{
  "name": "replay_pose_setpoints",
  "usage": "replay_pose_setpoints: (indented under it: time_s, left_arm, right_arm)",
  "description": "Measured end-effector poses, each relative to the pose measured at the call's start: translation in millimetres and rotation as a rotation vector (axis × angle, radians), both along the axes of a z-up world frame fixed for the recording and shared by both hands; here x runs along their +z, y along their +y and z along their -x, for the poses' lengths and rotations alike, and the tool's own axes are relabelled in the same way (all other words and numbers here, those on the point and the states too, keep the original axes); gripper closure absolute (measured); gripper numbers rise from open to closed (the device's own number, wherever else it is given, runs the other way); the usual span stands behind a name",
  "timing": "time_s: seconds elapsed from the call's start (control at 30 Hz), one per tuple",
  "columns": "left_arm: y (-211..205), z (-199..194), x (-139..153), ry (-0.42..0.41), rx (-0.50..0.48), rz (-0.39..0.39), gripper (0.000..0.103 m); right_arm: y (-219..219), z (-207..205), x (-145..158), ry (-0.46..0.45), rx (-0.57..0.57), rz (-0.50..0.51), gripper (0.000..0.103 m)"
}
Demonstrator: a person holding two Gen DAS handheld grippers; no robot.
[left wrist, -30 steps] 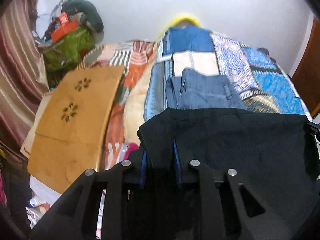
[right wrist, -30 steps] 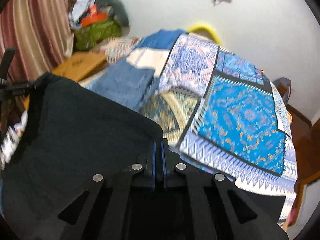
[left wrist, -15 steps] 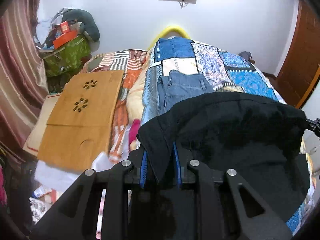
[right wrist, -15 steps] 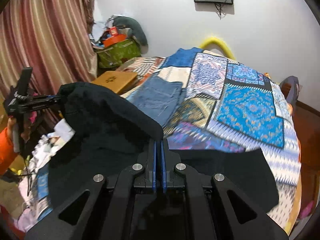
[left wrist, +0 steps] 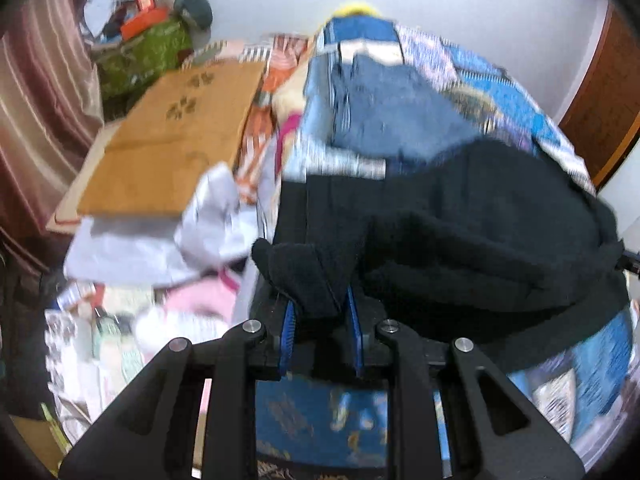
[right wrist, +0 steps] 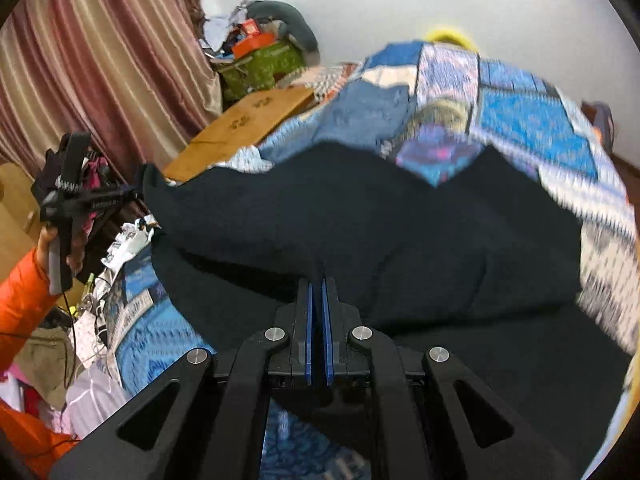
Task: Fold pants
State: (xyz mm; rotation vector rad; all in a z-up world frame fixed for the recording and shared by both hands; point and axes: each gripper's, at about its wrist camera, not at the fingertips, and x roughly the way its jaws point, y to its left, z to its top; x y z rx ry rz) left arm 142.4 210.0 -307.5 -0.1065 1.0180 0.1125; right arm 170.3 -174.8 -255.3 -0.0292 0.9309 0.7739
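Black pants (left wrist: 480, 240) are spread between both grippers above a patchwork bed cover (left wrist: 520, 120). My left gripper (left wrist: 320, 300) is shut on one corner of the pants; the cloth bunches between its blue pads. My right gripper (right wrist: 317, 292) is shut on the other corner of the black pants (right wrist: 380, 220). The left gripper also shows in the right wrist view (right wrist: 132, 192), at the far left, held by a hand in an orange sleeve. The pants sag and drape onto the bed, their far end lying on the cover.
Folded blue jeans (left wrist: 392, 112) lie further up the bed, also in the right wrist view (right wrist: 360, 112). A wooden board (left wrist: 176, 136) lies left of the bed. Loose clothes and clutter (left wrist: 140, 300) cover the floor. A striped curtain (right wrist: 100, 60) hangs at left.
Both grippers have pulled back and down towards the bed's near edge with the pants. The pants have dropped from held up taut to sagging onto the cover.
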Motion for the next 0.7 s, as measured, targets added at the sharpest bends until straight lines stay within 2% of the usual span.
replay_pose_setpoints:
  time_s: [0.13, 0.27, 0.4, 0.53, 0.57, 0.6, 0.67, 0.7]
  left_arm:
    - [-6.0, 11.3, -30.5, 0.072, 0.011, -0.001, 0.077]
    - [-8.6, 19.3, -27.4, 0.08, 0.021, -0.017, 0.074]
    - [-8.6, 27.3, -7.2, 0.066, 0.015, -0.074, 0.072]
    - [-8.8, 31.3, 28.0, 0.011, 0.018, -0.104, 0.069]
    - [-8.9, 30.0, 35.9, -0.006, 0.021, -0.105, 0.067]
    - [-9.3, 28.5, 44.3, -0.024, 0.027, -0.106, 0.061]
    - [-13.0, 22.1, 60.5, -0.06, 0.038, -0.116, 0.053]
    - [-16.0, 16.8, 68.1, -0.081, 0.041, -0.118, 0.051]
  right_arm:
    - [-3.9, -1.5, -5.9, 0.017, -0.022, -0.023, 0.095]
    - [-6.5, 4.9, 1.9, 0.02, -0.02, -0.011, 0.094]
    - [-23.7, 8.3, 12.4, 0.032, -0.033, 0.017, 0.09]
    - [-44.4, 7.1, 26.6, -0.002, -0.08, 0.034, 0.09]
    - [-50.7, 4.5, 31.4, -0.013, -0.098, 0.035, 0.09]
    - [-54.3, 2.8, 35.8, -0.024, -0.11, 0.036, 0.09]
    - [-63.1, -4.9, 44.5, -0.059, -0.147, 0.051, 0.084]
    - [-66.0, -9.4, 48.0, -0.076, -0.164, 0.057, 0.073]
